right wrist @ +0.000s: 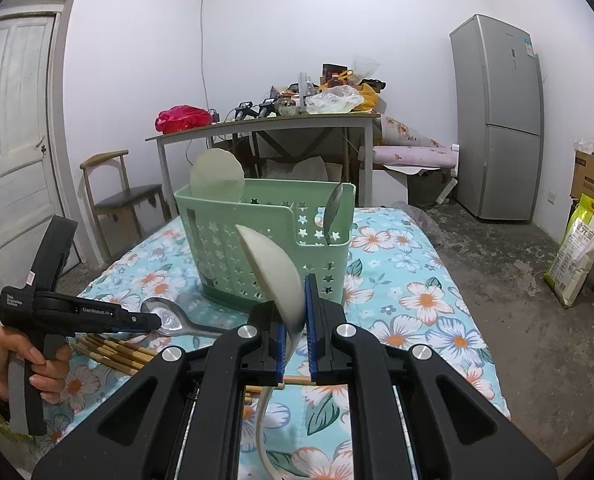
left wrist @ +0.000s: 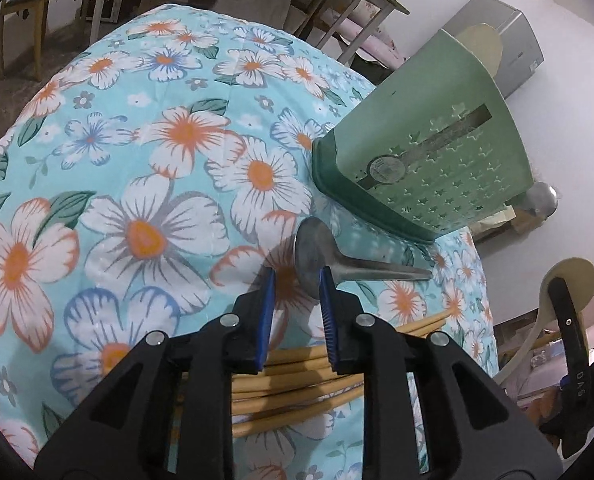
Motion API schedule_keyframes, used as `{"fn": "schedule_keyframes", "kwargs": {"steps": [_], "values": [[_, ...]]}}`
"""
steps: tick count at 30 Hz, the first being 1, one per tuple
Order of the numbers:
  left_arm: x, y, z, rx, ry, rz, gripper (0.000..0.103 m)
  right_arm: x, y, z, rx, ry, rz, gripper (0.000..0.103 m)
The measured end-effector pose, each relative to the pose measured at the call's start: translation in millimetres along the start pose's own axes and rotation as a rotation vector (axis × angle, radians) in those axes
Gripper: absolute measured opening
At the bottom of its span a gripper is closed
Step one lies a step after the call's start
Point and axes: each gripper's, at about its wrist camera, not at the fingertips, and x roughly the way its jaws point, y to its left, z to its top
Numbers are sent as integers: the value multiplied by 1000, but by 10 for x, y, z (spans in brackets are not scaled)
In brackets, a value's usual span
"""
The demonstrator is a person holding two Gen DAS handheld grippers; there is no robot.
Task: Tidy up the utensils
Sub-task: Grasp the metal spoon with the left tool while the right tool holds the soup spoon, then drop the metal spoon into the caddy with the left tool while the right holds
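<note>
Apparently right tongs (right wrist: 295, 320) (clamped) grip spoon (right wrist: 275, 276).

Tall grey fridge (right wrist: 497, 120) in rt corner; cluttered grey metal-frame table (right wrist: 265, 128) w/ red plastic bag (right wrist: 183, 118); wooden chair (right wrist: 121, 196) by white panelled door (right wrist: 13, 128).

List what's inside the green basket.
Poking out of the green basket: a pale spoon at the back and a metal spoon on the right. The walls hide anything lower.
</note>
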Motion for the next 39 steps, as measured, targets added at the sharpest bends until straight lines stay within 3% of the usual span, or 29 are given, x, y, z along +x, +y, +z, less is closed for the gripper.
{"fn": "schedule_keyframes", "kwargs": {"steps": [5,9,25,31,39], "values": [[-19,-46,12,18,-28,19,4,-1,3,7,3,-2,1,8],[-116,-129,17,60,-72,36,3,-1,-10,-2,8,-5,1,9],[-780,-893,-95,446,-324,144,0,-153,-8,100,3,-68,15,8],[-1071,-1013,-92,484,-382,91,0,-164,6,106,2,-69,16,8],[-1614,-1190,90,499,-534,19,0,-216,21,108,-8,-70,22,9]]}}
